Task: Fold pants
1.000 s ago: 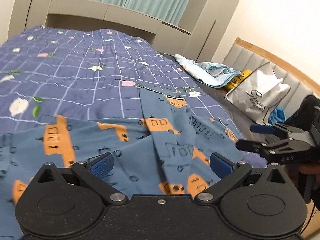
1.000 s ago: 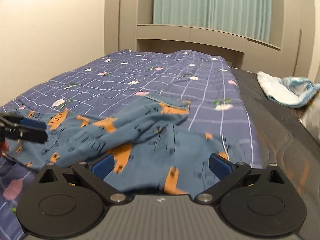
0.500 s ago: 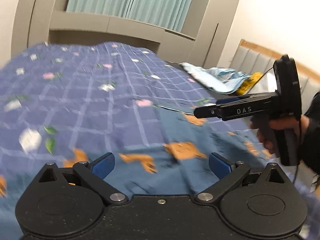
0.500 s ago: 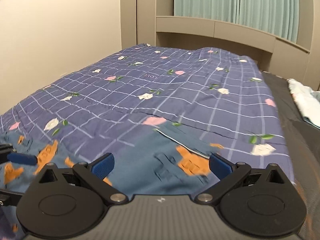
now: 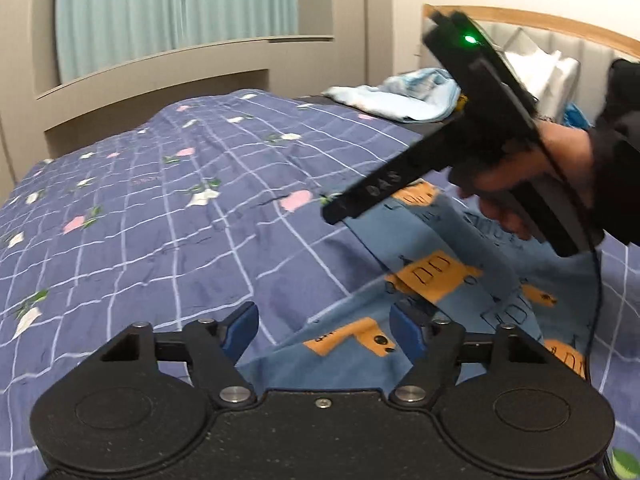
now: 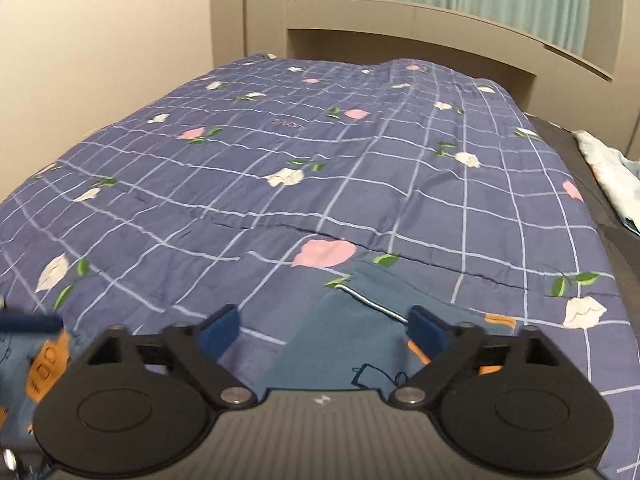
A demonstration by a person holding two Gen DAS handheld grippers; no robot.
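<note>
Left gripper (image 5: pixel 324 330) fingers narrowing, still parted, clamping nothing, straddling an edge of the blue cotton pants with orange bus print (image 5: pixel 432 276); right gripper (image 6: pixel 320 330) fingers doing likewise over a hem; pants lying rumpled on the purple checked floral bedspread (image 6: pixel 240 184), folding barely beginning

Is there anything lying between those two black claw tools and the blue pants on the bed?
Nothing visible. The blue pants with orange prints lie bare on the purple checked bedspread, directly before the left gripper and right gripper, whose fingers have just been closing without pinching cloth.
</note>
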